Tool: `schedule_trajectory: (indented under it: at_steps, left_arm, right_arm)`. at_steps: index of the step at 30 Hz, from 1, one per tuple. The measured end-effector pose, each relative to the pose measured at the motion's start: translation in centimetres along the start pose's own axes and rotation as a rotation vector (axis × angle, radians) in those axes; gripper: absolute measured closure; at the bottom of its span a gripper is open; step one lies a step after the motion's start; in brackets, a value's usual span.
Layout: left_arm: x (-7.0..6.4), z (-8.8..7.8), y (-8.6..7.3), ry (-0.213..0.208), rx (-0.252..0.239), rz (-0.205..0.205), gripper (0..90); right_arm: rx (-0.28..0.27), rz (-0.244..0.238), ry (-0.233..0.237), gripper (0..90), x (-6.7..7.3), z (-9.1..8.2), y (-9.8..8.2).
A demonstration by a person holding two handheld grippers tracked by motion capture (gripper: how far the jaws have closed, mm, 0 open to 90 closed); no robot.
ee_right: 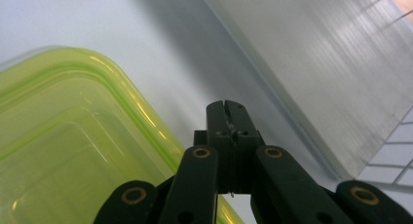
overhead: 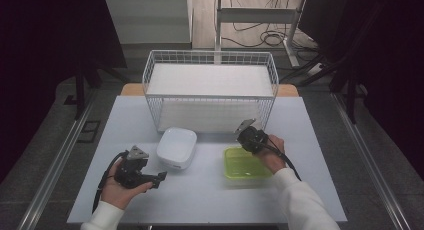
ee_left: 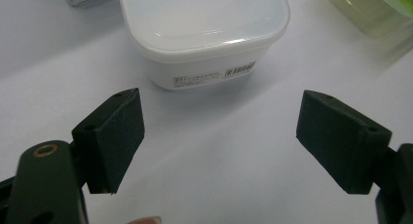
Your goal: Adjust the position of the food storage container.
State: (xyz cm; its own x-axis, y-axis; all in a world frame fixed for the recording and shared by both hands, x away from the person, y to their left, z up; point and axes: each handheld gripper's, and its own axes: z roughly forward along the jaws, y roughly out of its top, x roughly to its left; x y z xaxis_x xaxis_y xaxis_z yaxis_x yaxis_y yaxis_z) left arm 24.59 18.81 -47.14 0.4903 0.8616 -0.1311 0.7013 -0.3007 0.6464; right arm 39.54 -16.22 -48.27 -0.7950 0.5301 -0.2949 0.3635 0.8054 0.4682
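Observation:
A white lidded plastic container stands on the table's middle, and a barcode label shows on the container's near side. My left gripper lies low at its front left, wide open with bare table between the jaws. A translucent green lidded container sits to the right. My right gripper hovers over the back edge of the green container; its jaws are pressed together with nothing between them.
A white wire basket lined with white sheet stands at the table's back centre, just behind the right gripper. The pale table ends close behind the basket. Cables trail from both grippers toward the person's white sleeves.

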Motion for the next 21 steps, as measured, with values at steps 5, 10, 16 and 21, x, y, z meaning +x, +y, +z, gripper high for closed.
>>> schedule_trajectory:
  at_steps: [5,10,16,21]
  left_arm:
    - [0.2,0.0,0.0,0.003,0.001,-0.006,17.5]
    - [0.3,0.1,0.0,0.003,0.005,-0.006,17.6]
    - [0.6,0.0,-0.1,0.012,0.002,-0.012,17.3]
    - [1.2,-0.3,-0.4,0.027,-0.019,-0.064,17.2]
  right_arm:
    - [0.000,0.009,0.012,89.2,0.3,-0.2,-0.3]
    - [0.005,0.004,0.020,89.2,0.6,-0.4,-0.3]
    - [-0.035,0.050,-0.008,89.2,-0.1,-1.2,-0.5]
    - [-0.141,0.196,0.009,89.1,-1.2,-4.4,-2.0]
